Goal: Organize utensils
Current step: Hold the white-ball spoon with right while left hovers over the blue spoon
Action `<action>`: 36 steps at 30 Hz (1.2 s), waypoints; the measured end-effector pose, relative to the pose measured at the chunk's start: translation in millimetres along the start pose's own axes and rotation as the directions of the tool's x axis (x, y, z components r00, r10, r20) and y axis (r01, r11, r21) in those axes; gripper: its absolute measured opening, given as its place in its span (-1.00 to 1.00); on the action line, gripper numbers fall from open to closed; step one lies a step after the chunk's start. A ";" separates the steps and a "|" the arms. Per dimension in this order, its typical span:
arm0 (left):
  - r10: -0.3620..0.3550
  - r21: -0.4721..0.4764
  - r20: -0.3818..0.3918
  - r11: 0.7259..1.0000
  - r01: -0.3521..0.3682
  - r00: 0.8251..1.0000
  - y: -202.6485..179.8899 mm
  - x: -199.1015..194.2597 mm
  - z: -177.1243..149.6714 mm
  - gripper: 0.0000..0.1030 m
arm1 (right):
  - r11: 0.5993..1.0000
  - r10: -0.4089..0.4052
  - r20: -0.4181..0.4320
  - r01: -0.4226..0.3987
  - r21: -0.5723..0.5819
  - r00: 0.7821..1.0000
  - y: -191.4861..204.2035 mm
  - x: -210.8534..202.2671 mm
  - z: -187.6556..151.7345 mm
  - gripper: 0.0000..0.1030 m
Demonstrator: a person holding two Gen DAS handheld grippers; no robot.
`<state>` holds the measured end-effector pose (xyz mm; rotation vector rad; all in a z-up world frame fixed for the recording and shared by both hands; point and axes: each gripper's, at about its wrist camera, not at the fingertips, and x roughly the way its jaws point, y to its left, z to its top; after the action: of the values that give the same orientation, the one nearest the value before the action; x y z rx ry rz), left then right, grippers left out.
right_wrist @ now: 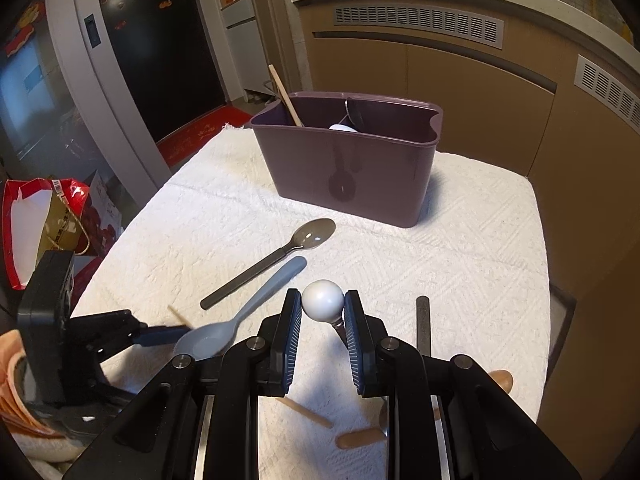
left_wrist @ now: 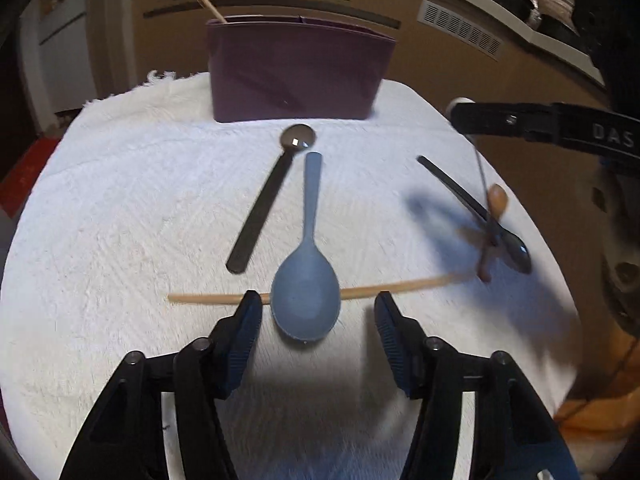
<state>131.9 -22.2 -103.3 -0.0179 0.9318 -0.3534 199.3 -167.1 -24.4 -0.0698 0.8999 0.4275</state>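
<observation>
A purple utensil holder (left_wrist: 296, 68) (right_wrist: 348, 160) stands at the back of the white cloth, with a wooden stick (right_wrist: 285, 95) in it. A blue spoon (left_wrist: 306, 276) (right_wrist: 240, 316) lies over a wooden chopstick (left_wrist: 396, 286). My left gripper (left_wrist: 318, 316) is open around the spoon's bowl, just above the cloth. A dark spoon (left_wrist: 264, 200) (right_wrist: 276, 258) lies beside it. My right gripper (right_wrist: 322, 320) is shut on a utensil with a white ball end (right_wrist: 323, 301), held above the cloth. A black spoon (left_wrist: 480, 212) and a small wooden spoon (left_wrist: 494, 220) lie at the right.
The white cloth (left_wrist: 120, 220) covers the table. A red bag (right_wrist: 48, 220) stands off the table's left side. Brown cabinets (right_wrist: 460, 92) rise behind the table. Wooden utensil pieces (right_wrist: 360, 438) lie under my right gripper.
</observation>
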 end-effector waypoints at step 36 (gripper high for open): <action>-0.038 0.038 0.297 0.999 0.028 0.954 36.2 -24.5 105.9 -0.95 | 1.000 0.025 0.114 -0.024 -0.007 0.993 10.6 -37.0 -9.5 -0.56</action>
<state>212.6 5.0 -26.6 -0.0544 0.6272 -0.3850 168.0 -171.9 -0.6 -0.0391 0.7879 0.4528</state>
